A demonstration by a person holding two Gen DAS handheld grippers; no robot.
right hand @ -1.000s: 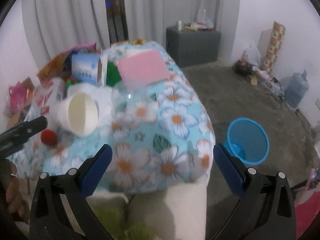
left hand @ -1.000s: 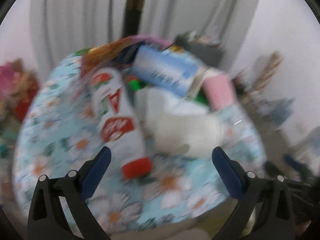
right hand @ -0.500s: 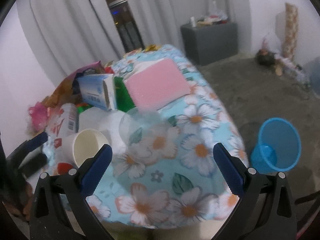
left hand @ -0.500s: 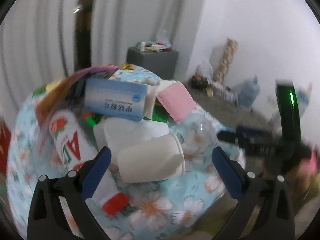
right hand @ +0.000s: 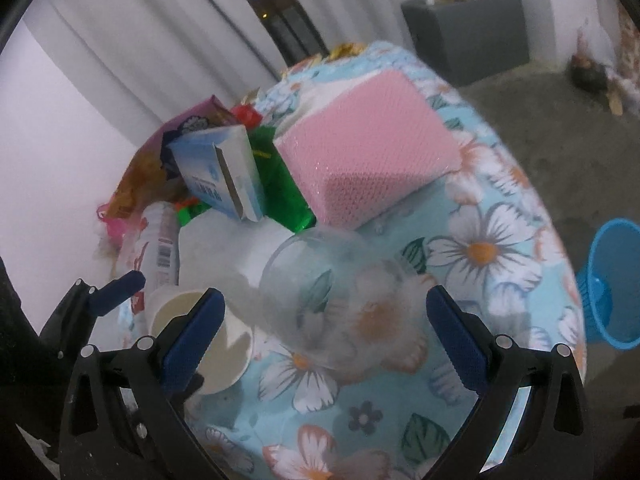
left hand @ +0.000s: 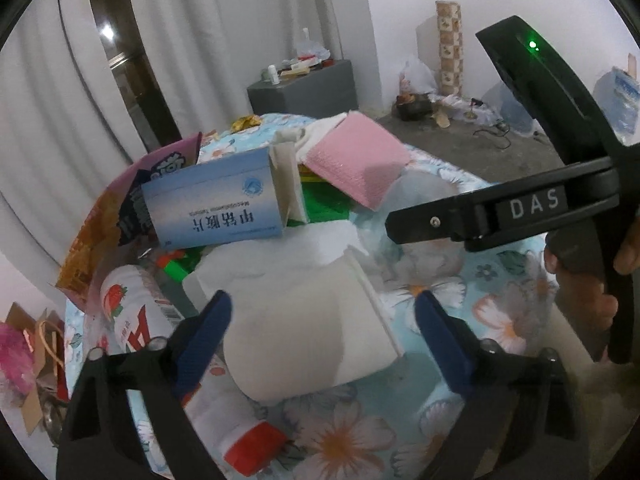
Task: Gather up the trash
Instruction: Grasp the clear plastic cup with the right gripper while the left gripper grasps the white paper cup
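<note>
Tablecloth (right hand: 480, 248) edge, bin (right hand: 612, 292) seemingly beyond.

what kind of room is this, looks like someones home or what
Probably a room in a home: white curtains hang behind a table with a floral cloth piled with packaging, a grey cabinet stands by the wall, and a blue bin sits on the floor.

paper cup (left hand: 308, 332) on table (left hand: 360, 440), box (left hand: 216, 200) behind it, bin (right hand: 612, 288) on floor right
</note>
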